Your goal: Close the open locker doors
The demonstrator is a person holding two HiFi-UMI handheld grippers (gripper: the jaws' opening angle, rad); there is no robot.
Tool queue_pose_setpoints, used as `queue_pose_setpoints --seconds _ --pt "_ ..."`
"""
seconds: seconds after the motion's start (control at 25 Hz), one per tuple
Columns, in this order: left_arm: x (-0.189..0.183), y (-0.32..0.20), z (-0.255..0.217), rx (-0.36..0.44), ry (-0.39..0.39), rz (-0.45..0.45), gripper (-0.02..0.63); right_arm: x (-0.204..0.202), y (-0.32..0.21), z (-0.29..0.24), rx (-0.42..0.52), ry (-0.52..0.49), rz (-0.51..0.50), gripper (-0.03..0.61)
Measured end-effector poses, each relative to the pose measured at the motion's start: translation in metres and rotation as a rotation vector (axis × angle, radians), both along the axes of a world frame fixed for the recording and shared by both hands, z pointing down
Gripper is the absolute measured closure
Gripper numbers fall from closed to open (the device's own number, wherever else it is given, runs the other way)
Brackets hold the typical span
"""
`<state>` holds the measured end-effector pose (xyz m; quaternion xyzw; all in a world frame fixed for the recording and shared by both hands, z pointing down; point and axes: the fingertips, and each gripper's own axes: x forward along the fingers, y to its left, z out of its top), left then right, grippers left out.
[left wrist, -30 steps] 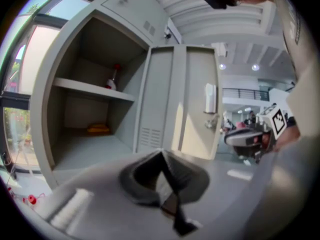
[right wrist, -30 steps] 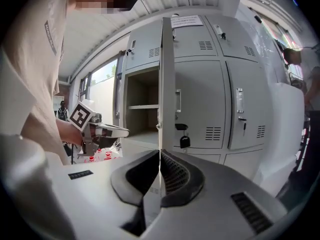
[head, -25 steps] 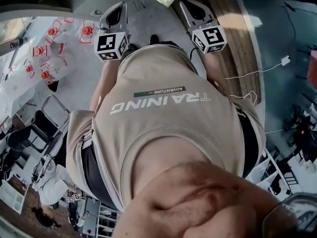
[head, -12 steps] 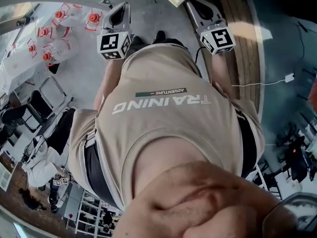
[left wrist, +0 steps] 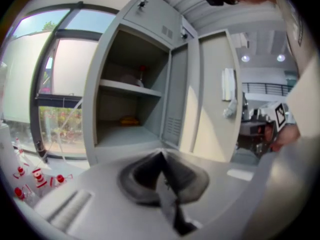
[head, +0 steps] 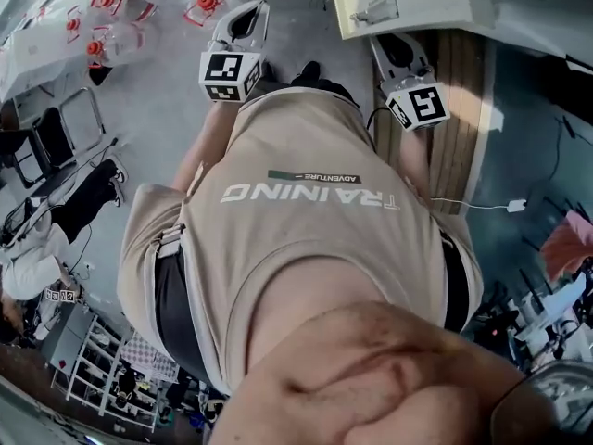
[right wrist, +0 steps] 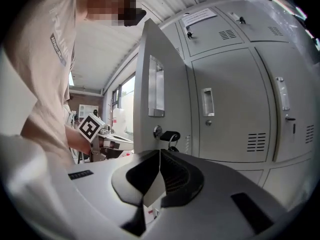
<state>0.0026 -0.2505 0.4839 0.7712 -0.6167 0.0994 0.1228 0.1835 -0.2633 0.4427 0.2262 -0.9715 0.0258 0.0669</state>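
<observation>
An open grey locker (left wrist: 127,101) fills the left gripper view, with a shelf, a yellow item and a red item inside; its door (left wrist: 212,89) stands swung out to the right. My left gripper (left wrist: 162,156) is shut and empty, well short of the locker. In the right gripper view the open door's (right wrist: 152,79) outer face shows edge-on, with a handle and a keyed lock (right wrist: 167,134) just beyond my shut, empty right gripper (right wrist: 159,154). The head view shows both grippers, left (head: 248,12) and right (head: 397,44), raised ahead of my torso, below the pale door (head: 417,3).
Closed locker doors (right wrist: 232,104) line the wall right of the open door. Clear bottles with red caps (head: 111,26) lie on the floor at left, also in the left gripper view (left wrist: 32,176). A folding chair (head: 51,133) stands left; a white cable (head: 482,202) crosses the floor right.
The head view has swung, and the pale locker door has come into sight at the top. Both grippers sit a little lower and further right in the picture, still shut.
</observation>
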Motion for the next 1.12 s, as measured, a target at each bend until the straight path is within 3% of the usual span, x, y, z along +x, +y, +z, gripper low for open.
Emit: queue_pose_setpoints --seconds 0.36,0.6,1.12 --pt "-0.072 0.024 -0.009 0.033 0.019 -0.089 0.614 -0.087 0.032 0.003 -0.046 0.0 -0.144 0.563" --pt "-0.113 0.027 -0.013 0.031 0.033 -0.098 0.614 -0.135 0.04 0.007 -0.081 0.026 -0.155 0.563" --pt "-0.188 0.032 -0.017 0.062 0.053 -0.099 0.614 -0.228 0.021 0.003 -0.024 0.043 -0.132 0.563"
